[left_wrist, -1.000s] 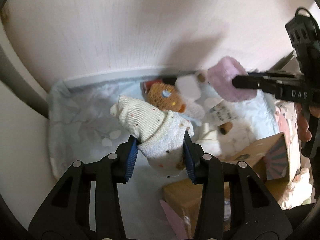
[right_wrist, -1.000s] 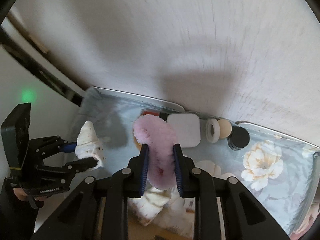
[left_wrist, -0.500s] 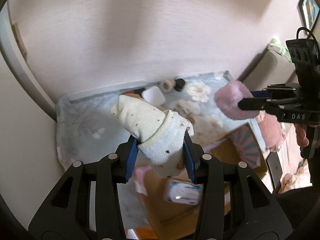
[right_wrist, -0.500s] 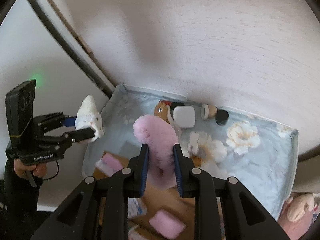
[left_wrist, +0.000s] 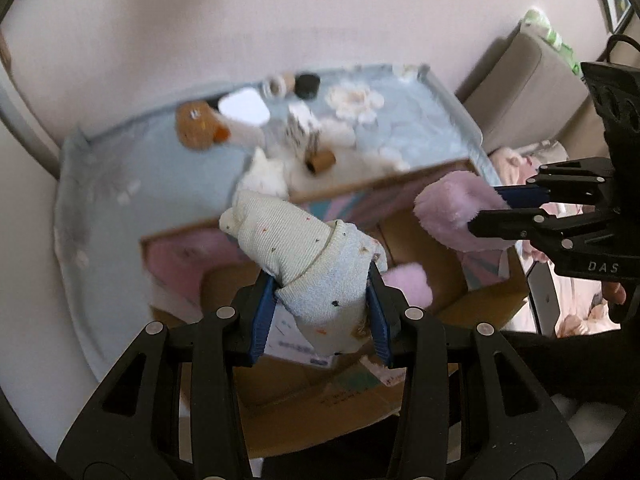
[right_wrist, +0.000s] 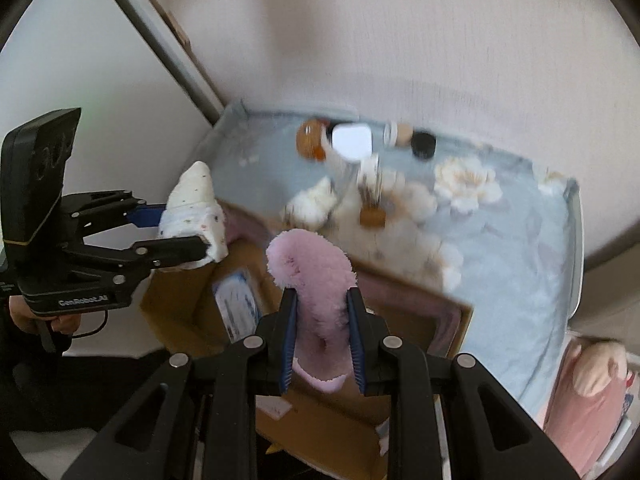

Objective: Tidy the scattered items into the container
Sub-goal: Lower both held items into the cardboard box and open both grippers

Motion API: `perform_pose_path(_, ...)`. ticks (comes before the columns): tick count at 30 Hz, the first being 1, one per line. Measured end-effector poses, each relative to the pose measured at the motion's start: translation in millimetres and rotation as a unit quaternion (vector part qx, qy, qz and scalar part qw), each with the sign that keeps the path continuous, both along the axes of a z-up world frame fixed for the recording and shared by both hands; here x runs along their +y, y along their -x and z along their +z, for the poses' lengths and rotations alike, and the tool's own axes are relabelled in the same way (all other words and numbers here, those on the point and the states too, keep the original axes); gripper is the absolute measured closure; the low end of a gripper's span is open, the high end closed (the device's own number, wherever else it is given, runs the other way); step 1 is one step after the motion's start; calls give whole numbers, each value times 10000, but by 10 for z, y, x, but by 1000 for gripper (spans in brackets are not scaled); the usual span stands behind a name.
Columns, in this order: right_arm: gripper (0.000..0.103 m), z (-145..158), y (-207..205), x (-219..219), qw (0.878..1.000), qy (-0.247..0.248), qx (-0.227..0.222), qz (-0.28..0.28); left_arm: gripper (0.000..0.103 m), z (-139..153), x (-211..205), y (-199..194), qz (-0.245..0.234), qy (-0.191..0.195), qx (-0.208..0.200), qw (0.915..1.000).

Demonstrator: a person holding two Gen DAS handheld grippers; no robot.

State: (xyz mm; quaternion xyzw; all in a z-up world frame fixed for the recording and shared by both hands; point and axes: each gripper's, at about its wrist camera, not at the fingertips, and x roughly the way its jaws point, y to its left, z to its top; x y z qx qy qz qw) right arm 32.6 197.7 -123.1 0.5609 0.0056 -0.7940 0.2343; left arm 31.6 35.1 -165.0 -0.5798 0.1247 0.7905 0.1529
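My left gripper is clamped on a rolled cream-and-pale-blue speckled sock, pinched at its lower, pale-blue end between the blue pads; the cream end sticks up and away from my fingers. My right gripper is squeezed on a fluffy pink plush sock, held near its folded lower end so that its long axis runs straight on from the fingers, with the rounded tip leaning forward.

What matters now is what lies under each load. The open brown cardboard box sits right below both grippers, on my side of the table covered in a pale-blue floral cloth. In the left wrist view the speckled sock hangs over the box's inside, above a white-and-blue pack already lying there, and another pink fluffy piece rests on the box floor just to its right. In the right wrist view the pink sock hangs over the box's middle, with the far wall beyond its tip.

Both grippers point steeply down, so I judge each sock would fall inside the walls if I let go. The 2 are about equally placed; the left sits nearer the box's left wall, so I would check that side first.

Still on the cloth, well beyond the box: a brown round toy, a white square pad and a black cap.
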Motion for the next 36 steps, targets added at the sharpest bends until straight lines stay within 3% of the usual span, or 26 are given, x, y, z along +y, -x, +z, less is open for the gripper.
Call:
perform_pose_path(9, 81, -365, -286, 139, 9993, 51, -366, -71, 65, -267, 36, -124, 160, 171, -248, 9994)
perform_pose_path(19, 81, -424, -375, 283, 9990, 40, -426, -137, 61, -354, 120, -122, 158, 408, -400, 9982)
perform_pose_path(20, 79, -420, -373, 278, 9991, 36, -418, -102, 55, -378, 119, -117, 194, 461, -460, 9977)
perform_pose_path(22, 66, -425, -367, 282, 9992, -13, -405, -70, 16, -398, 116, -122, 260, 602, -451, 9968)
perform_pose_path(23, 53, -422, -365, 283, 9992, -61, -393, -56, 1, -384, 120, -133, 254, 612, -399, 9970)
perform_pose_path(24, 48, -412, -364, 280, 9993, -84, -365, -58, 0, -356, 123, -146, 239, 581, -334, 9975)
perform_pose_path(32, 48, -213, -366, 362, 9998, 72, 8, -167, 0, -260, 76, -152, 327, 587, -193, 9976)
perform_pose_path(36, 47, -196, -380, 347, 9997, 214, -12, -124, 0, -149, 67, -190, 338, 627, -47, 9975)
